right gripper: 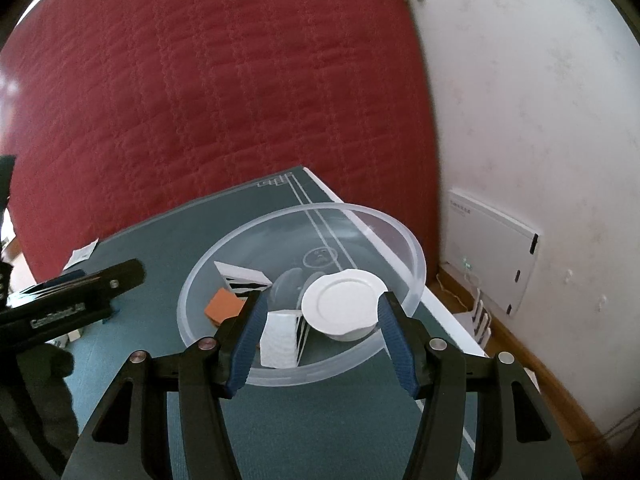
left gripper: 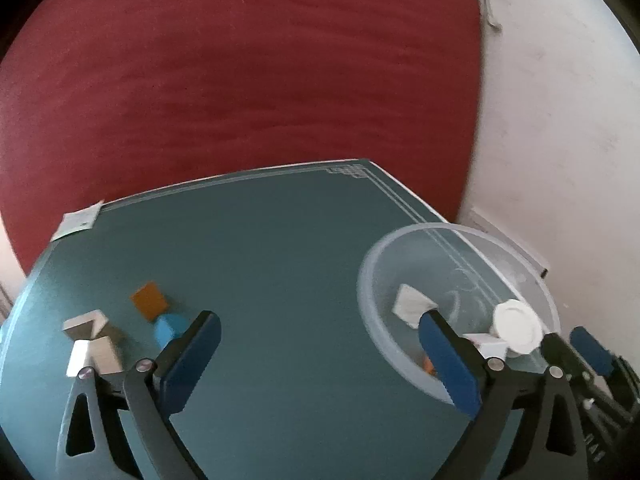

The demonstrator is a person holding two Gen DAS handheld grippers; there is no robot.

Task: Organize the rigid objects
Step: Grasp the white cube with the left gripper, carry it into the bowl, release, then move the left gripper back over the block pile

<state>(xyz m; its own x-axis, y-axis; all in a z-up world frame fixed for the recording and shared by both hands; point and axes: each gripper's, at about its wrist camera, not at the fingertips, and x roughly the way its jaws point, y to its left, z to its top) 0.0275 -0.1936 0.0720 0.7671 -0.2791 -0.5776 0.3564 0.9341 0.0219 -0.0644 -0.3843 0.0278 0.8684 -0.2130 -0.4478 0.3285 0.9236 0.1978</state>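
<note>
A clear plastic bowl (right gripper: 416,264) stands on the teal table near its right edge; it also shows in the left wrist view (left gripper: 368,276). Inside lie a white round piece (right gripper: 340,300), white wedge blocks (right gripper: 280,338) and an orange block (right gripper: 222,305). My right gripper (right gripper: 320,320) is open, its fingers spread on either side of the white round piece above the bowl; whether they touch it I cannot tell. My left gripper (left gripper: 316,344) is open and empty above the table. On the table to its left lie an orange block (left gripper: 149,300), a blue block (left gripper: 170,330) and white blocks (left gripper: 90,344).
A red quilted surface (right gripper: 220,100) rises behind the table (left gripper: 280,248). A white wall with a white panel (right gripper: 492,248) is at the right. A paper tag (left gripper: 78,222) lies at the table's far left corner. The left gripper's body (right gripper: 72,300) shows left of the bowl.
</note>
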